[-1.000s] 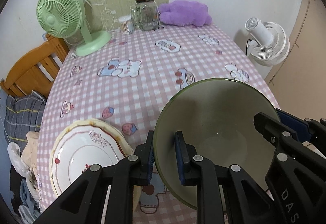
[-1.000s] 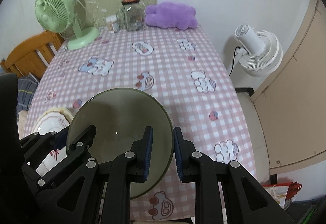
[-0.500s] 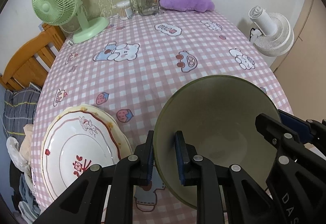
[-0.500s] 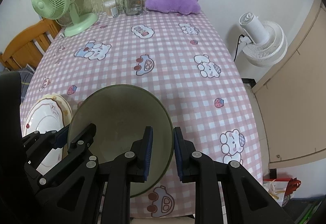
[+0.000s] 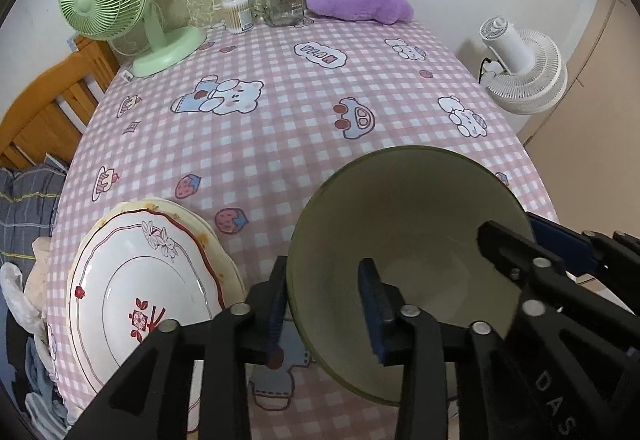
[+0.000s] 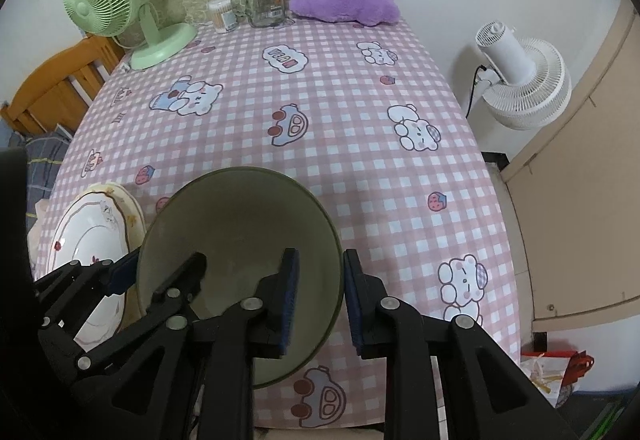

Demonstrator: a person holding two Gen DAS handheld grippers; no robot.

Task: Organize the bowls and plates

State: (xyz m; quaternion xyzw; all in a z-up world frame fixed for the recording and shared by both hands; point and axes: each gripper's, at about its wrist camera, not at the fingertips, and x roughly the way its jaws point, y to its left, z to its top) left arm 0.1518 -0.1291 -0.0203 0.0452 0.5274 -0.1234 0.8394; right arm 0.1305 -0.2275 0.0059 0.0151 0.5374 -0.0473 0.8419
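While both of my grippers straddle the olive green bowl [image 5: 404, 240] low in the frame, neither one clamps it now. My left gripper [image 5: 324, 304] has just been opening: its jaws stand either side of the bowl's left rim, with the inner blue pad clear of the wall. My right gripper [image 6: 320, 288] has just been opening too, its jaws either side of the right rim with a gap showing at the outer pad. I see the bowl at the near edge of the pink checked tablecloth [image 5: 280, 128]. Just left of it, at lower left, lies a stack of floral plates [image 5: 140, 296], the two almost touching.
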